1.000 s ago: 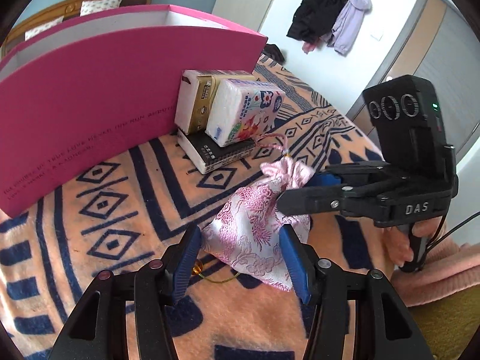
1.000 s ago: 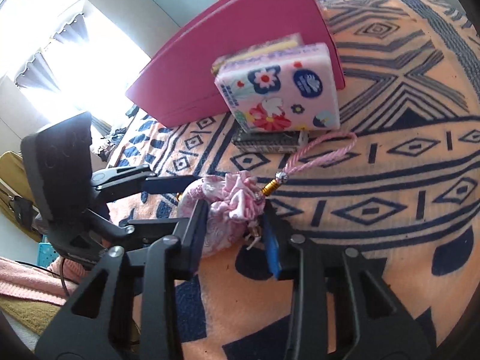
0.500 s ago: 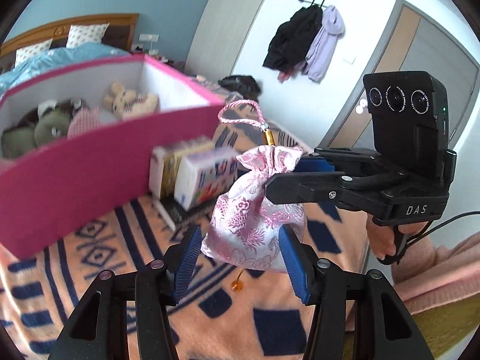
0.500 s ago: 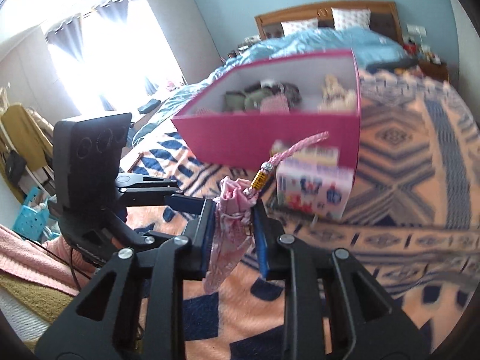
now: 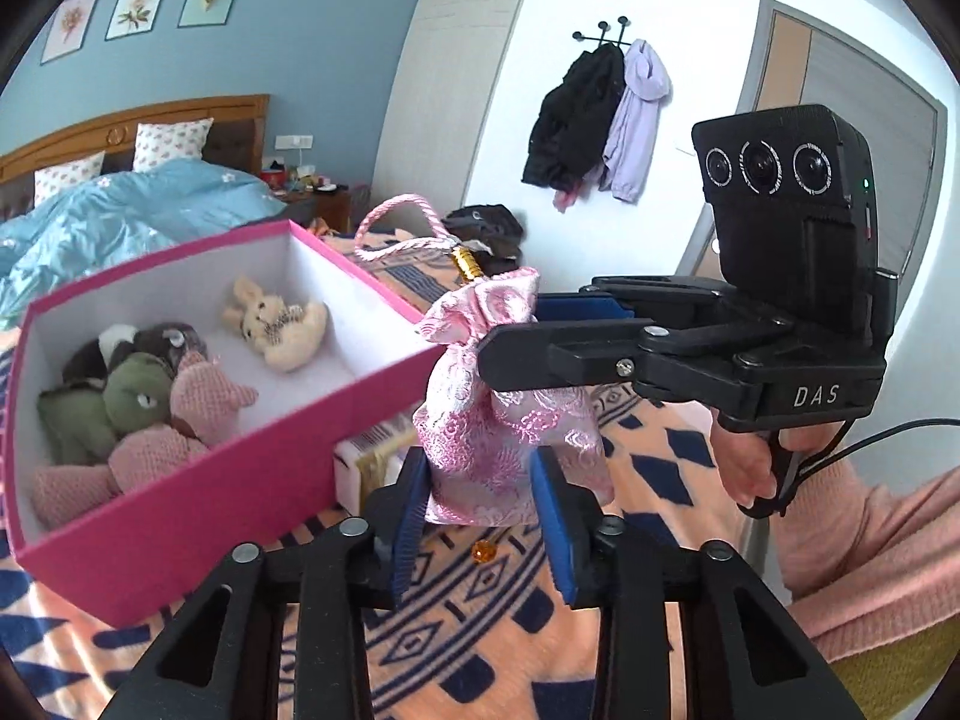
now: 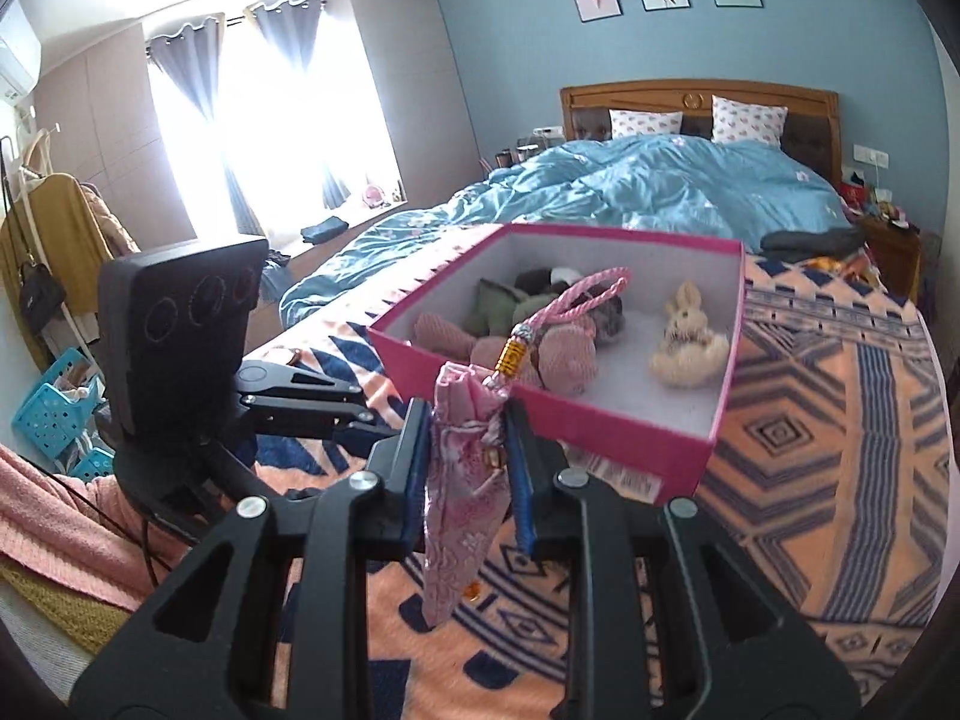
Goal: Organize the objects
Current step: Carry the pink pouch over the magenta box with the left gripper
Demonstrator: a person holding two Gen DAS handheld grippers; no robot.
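A pink brocade drawstring pouch [image 5: 510, 420] with a pink cord loop and gold bead hangs in the air near the pink box [image 5: 198, 486]. My right gripper [image 6: 468, 456] is shut on the pouch's neck [image 6: 462, 414]; it shows in the left wrist view [image 5: 516, 339] coming in from the right. My left gripper [image 5: 480, 510] has its blue pads on either side of the pouch's bottom, pressed against it. The box [image 6: 708, 420] holds several plush toys, among them a cream bunny [image 6: 684, 336].
Tissue packs [image 5: 372, 456] stand just behind the pouch, beside the box. All rests on an orange and navy patterned blanket [image 6: 840, 480]. A bed with a blue duvet [image 6: 660, 186] lies behind. Blue baskets [image 6: 54, 414] stand at the far left.
Both grippers have lifted the pouch off the blanket to about the height of the box rim. The inside of the box has come into view.
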